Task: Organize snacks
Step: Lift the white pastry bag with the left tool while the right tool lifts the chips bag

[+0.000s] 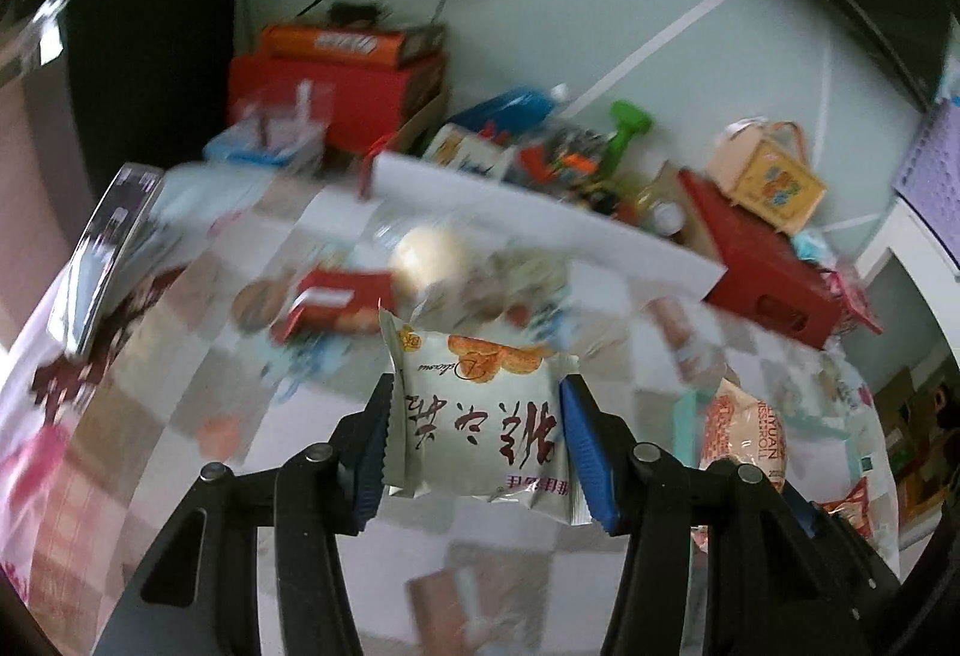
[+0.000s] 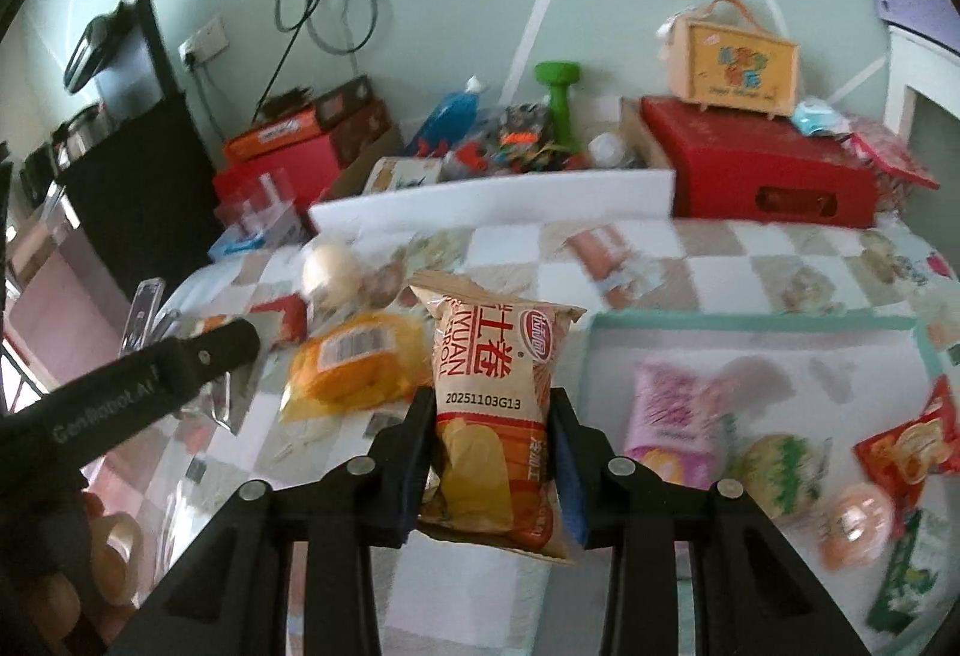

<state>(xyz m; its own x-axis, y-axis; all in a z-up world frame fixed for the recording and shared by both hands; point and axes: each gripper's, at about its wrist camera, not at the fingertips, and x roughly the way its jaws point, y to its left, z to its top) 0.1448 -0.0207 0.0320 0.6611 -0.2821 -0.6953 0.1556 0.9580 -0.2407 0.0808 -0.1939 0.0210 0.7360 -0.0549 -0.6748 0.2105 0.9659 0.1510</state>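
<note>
Above the checked worktop (image 2: pixel 690 260), each hand-held gripper squeezes a snack: left (image 1: pixel 477 431) the white crinkly packet (image 1: pixel 480 416), right (image 2: pixel 492 461) the orange-and-white puffy bag (image 2: pixel 492 404). Both look light and slippery, best pinched mid-pack.

My left gripper (image 1: pixel 477 434) has matt black plastic arms and ribbed blue pads, which pinch a glossy white film pastry packet (image 1: pixel 480 416). My right gripper (image 2: pixel 489 452) clamps a shiny crinkled plastic roll-snack bag (image 2: pixel 495 404). Beneath lies a soft checked cloth cover (image 2: pixel 720 260). To the right, the teal-rimmed tray (image 2: pixel 750 323) looks like smooth plastic; far off, the red box (image 2: pixel 762 164) looks like matt cardboard.
</note>
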